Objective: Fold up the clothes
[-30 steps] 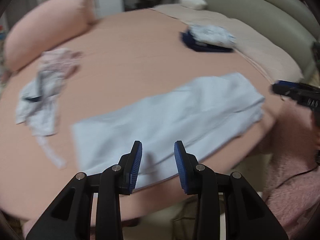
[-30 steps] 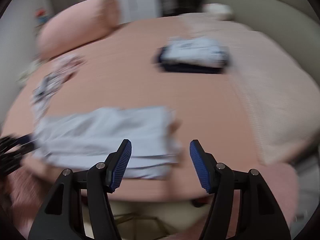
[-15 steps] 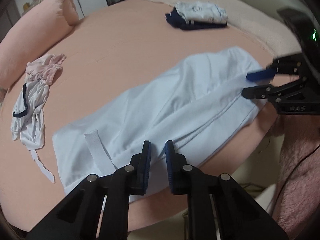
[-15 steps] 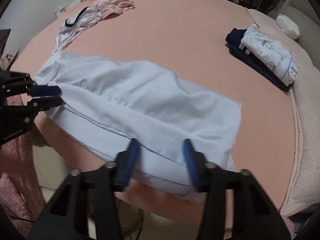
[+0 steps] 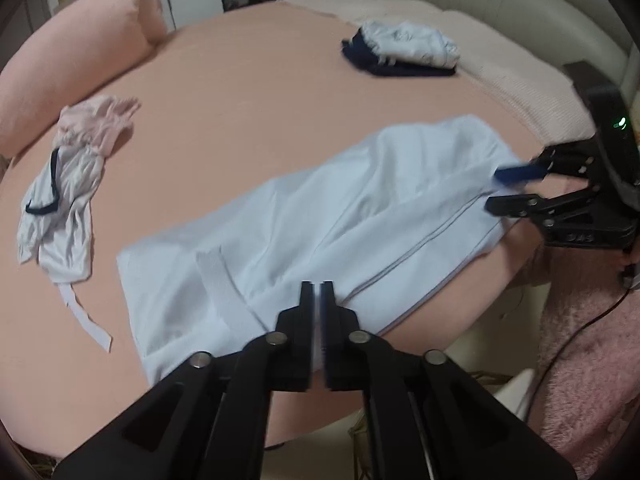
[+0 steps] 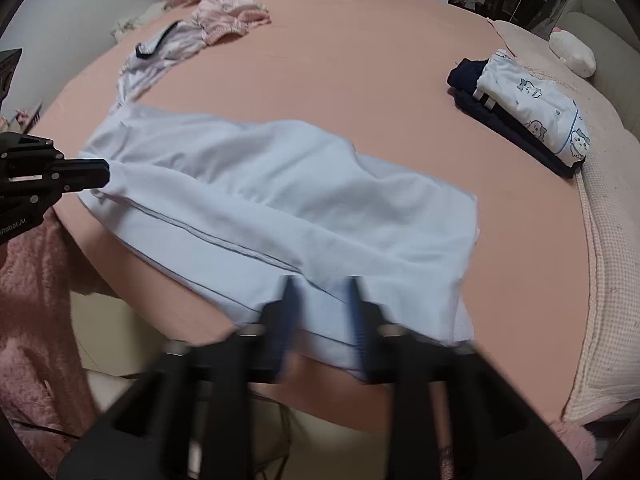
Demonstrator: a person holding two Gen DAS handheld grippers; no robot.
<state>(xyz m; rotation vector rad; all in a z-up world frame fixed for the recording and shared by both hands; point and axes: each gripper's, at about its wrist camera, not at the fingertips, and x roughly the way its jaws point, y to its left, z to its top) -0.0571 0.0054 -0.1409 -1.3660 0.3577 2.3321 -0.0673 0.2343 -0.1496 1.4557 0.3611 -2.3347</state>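
Along the near edge of the pink bed [image 5: 280, 92], your pale blue garment [image 5: 320, 216] lies spread flat. Your left tongs [image 5: 318, 292] are pinched nearly together on its hem, having just been opening. Your right tongs [image 6: 320, 292] stand apart over that hem, fabric between them, also just opening. Beyond the garment sit folded clothes [image 6: 532, 120], crumpled clothes [image 5: 68, 184] and a pink pillow [image 5: 76, 52].

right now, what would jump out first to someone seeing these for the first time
The pale blue garment spread across the near edge of the peach bed, with the left gripper pinched on its near hem and the right gripper straddling the other end. Farther back lie a folded stack and a crumpled heap beside the pink pillow.
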